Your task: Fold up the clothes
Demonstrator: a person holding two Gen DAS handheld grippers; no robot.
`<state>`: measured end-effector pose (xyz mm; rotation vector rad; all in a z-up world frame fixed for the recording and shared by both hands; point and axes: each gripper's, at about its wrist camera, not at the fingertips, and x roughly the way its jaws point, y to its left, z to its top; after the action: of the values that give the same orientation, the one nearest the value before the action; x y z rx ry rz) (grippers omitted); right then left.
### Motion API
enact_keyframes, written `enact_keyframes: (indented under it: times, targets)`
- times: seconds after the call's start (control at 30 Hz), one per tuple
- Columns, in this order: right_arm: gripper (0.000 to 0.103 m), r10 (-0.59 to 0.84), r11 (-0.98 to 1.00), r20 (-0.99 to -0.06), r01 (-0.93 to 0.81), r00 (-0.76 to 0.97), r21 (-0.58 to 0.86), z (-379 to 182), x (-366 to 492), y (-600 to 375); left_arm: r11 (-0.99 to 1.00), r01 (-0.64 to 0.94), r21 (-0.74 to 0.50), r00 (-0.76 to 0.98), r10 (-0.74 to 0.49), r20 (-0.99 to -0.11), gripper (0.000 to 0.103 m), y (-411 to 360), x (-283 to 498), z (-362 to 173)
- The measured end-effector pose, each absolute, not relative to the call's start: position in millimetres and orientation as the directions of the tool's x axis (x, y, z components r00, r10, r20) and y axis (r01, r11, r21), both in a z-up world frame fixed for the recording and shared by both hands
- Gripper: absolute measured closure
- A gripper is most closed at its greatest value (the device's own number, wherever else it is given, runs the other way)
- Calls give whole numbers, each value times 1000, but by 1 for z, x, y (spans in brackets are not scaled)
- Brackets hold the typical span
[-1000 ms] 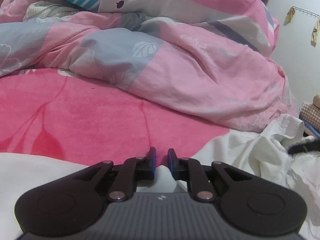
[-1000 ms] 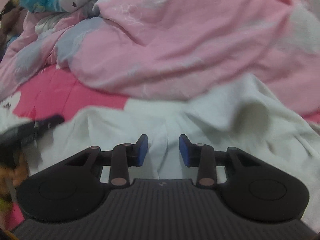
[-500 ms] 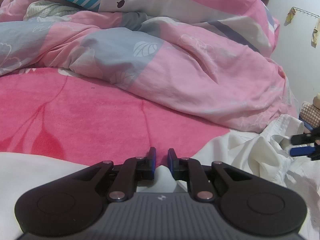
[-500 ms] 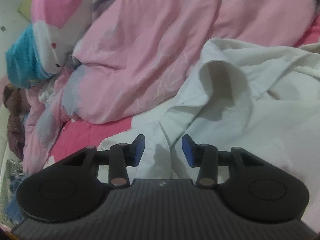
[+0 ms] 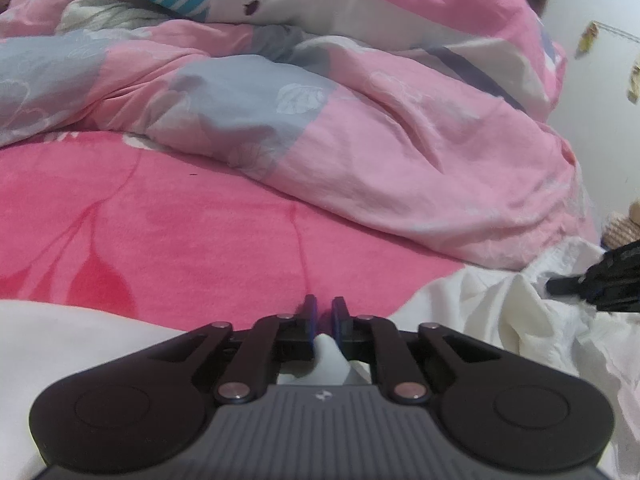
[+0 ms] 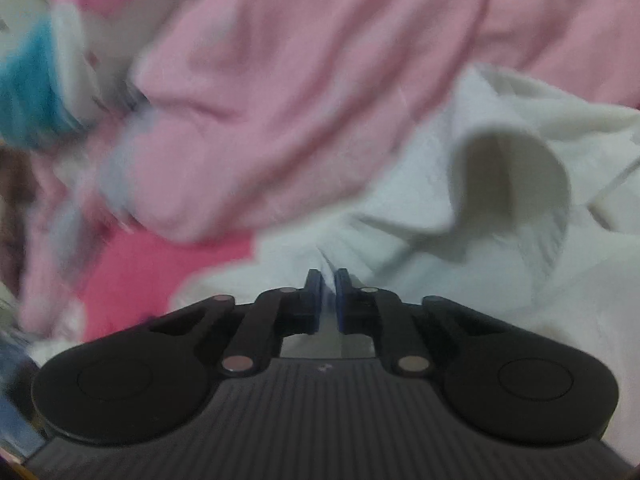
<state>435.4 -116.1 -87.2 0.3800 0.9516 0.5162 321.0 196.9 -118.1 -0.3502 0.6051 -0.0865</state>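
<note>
On a bed spread with a bright pink, leaf-patterned fleece sheet (image 5: 168, 240), my left gripper (image 5: 323, 312) sits low with its blue-padded jaws pressed nearly together, pinching a fold of the rumpled white cotton garment (image 5: 500, 312) that rises between the pads (the cloth bulges up just behind them). That garment lies across the near edge of the bed, running under the gripper from the left of its view to a crumpled heap at the right, where it touches the hem of a bunched pink-and-grey duvet with pale leaf prints (image 5: 360, 120). The dark tip of my right gripper (image 5: 592, 284) shows at the far right of the left wrist view, over that heap.

In the right wrist view, badly smeared by motion, the right gripper (image 6: 325, 300) has just been closing; its jaws now stand close together on a ridge of the white garment (image 6: 500, 240), and I believe the cloth is caught between the pads, though the blur keeps me from being sure. An open, cuff-like loop of the garment stands beyond the fingers. A turquoise-and-white cushion (image 6: 28, 92) lies up on the duvet.
</note>
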Motion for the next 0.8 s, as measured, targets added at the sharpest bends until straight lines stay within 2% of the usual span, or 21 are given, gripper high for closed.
enact_keyframes:
  times: [0.27, 0.37, 0.47, 0.67, 0.8]
  targets:
    - [100, 654, 740, -509, -336, 559, 582, -59, 457, -94, 918, -28, -396, 834, -197, -515, 97, 204, 319, -117]
    - [100, 651, 739, -464, -363, 600, 568, -56, 470, -83, 914, -20, -404, 847, -200, -493, 92, 205, 316, -114]
    - [100, 635, 749, -427, -379, 644, 543, -56, 483, -78, 917, -30, -398, 839, -193, -508, 92, 205, 318, -115]
    - [99, 528, 837, -436, -361, 729, 411, -71, 506, -67, 914, -29, -405, 836, -200, -511, 88, 206, 319, -117]
    - [96, 492, 866, -514, -335, 703, 371, -78, 520, -65, 910, -26, -414, 834, -209, -510, 87, 207, 319, -118]
